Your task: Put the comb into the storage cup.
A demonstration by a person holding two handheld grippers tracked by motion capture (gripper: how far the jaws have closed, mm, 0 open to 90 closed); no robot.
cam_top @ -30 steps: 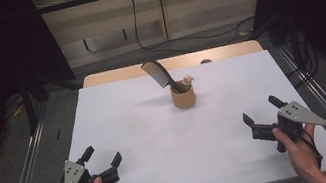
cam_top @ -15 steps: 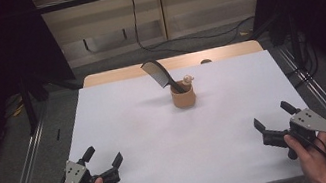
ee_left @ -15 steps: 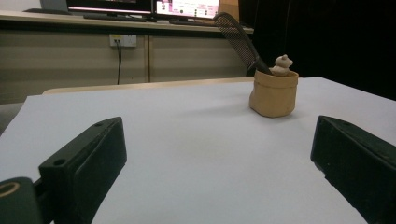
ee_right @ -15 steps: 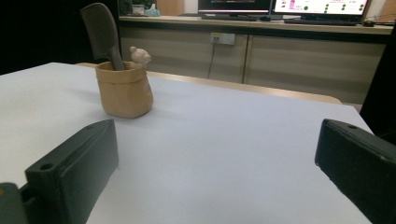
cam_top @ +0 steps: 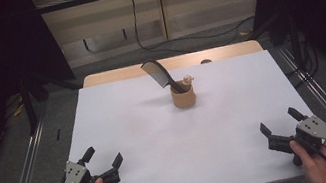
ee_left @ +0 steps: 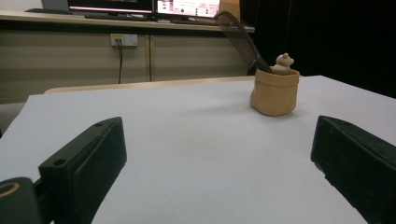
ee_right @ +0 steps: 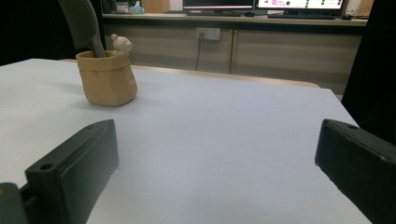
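Observation:
A small tan pouch-like cup (cam_top: pixel 184 97) stands upright near the middle back of the white table (cam_top: pixel 159 138). A black mesh spatula (cam_top: pixel 156 73) leans out of it to the left, and a small beige figurine (cam_top: pixel 188 79) pokes up at its rim. The cup (ee_left: pixel 274 92) shows far ahead in the left gripper view, and the cup (ee_right: pixel 107 78) at upper left in the right gripper view. My left gripper (cam_top: pixel 103 157) rests open at the near left corner. My right gripper (cam_top: pixel 279 121) is open at the near right corner. Both hold nothing.
A wooden strip (cam_top: pixel 171 63) runs along the table's far edge. Metal rails (cam_top: pixel 23 172) flank the table on both sides. Cables (cam_top: pixel 178 43) lie on the floor behind, before a wall of cabinets (ee_left: pixel 140 60) with monitors on top.
My right gripper has drawn back toward the near right corner of the table. The left gripper has barely moved.

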